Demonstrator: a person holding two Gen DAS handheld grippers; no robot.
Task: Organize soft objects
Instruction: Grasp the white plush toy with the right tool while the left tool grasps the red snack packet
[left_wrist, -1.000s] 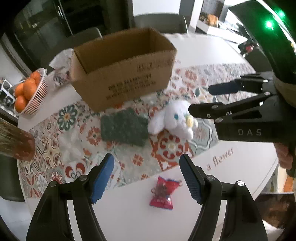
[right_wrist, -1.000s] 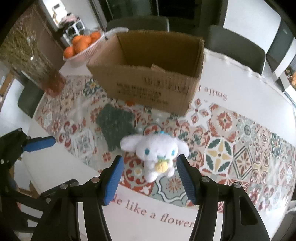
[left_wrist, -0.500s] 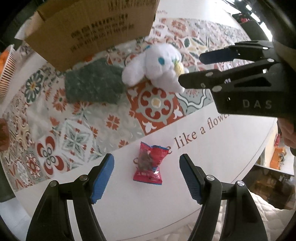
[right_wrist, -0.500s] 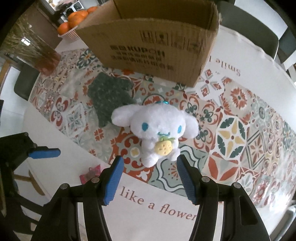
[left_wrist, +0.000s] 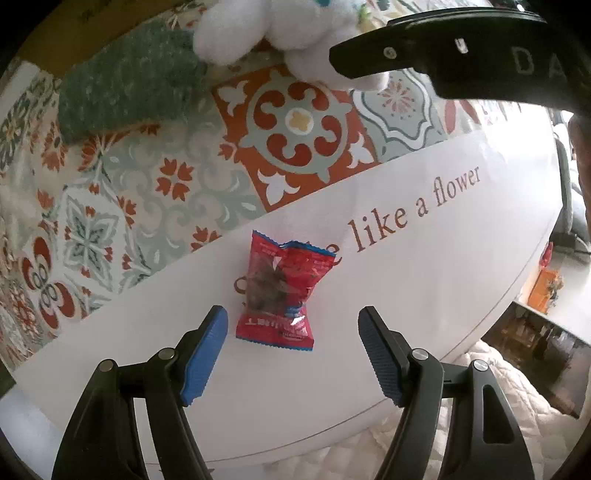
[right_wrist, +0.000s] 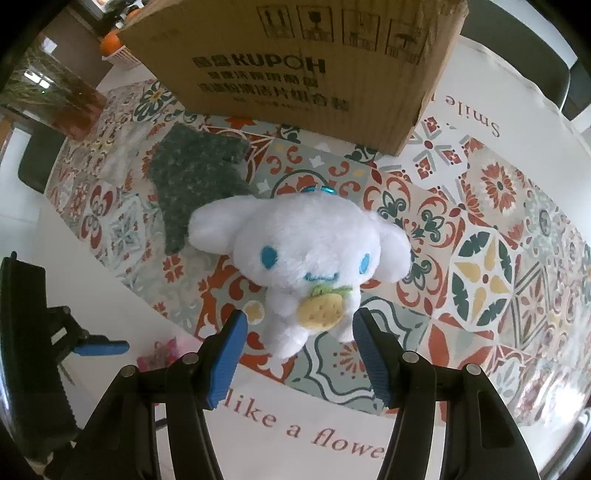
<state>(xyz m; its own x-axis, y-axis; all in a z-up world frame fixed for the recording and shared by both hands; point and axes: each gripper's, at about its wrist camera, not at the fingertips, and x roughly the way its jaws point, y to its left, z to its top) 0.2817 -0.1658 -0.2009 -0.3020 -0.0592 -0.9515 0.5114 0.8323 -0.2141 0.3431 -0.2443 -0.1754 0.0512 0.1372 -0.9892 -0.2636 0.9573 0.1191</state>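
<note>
A white plush toy (right_wrist: 306, 258) with blue eyes and a yellow strawberry sits on the patterned runner. My right gripper (right_wrist: 299, 332) is open, its blue pads on either side of the toy's lower body, not touching it. A red snack packet (left_wrist: 284, 291) lies flat on the white tablecloth. My left gripper (left_wrist: 293, 332) is open just in front of the packet's near edge. A dark green cloth (right_wrist: 195, 177) lies left of the plush toy; it also shows in the left wrist view (left_wrist: 125, 85). The cardboard box (right_wrist: 295, 62) stands behind them.
A basket with oranges (right_wrist: 110, 42) and a vase of dry stems (right_wrist: 62, 99) stand at the far left. The round table's edge (left_wrist: 498, 314) runs close on the right of the left gripper. A chair (right_wrist: 517, 51) stands behind the box.
Both grippers have moved closer and lower: the left one toward the red packet, the right one toward the plush toy. Both stay open. The objects have not moved.
</note>
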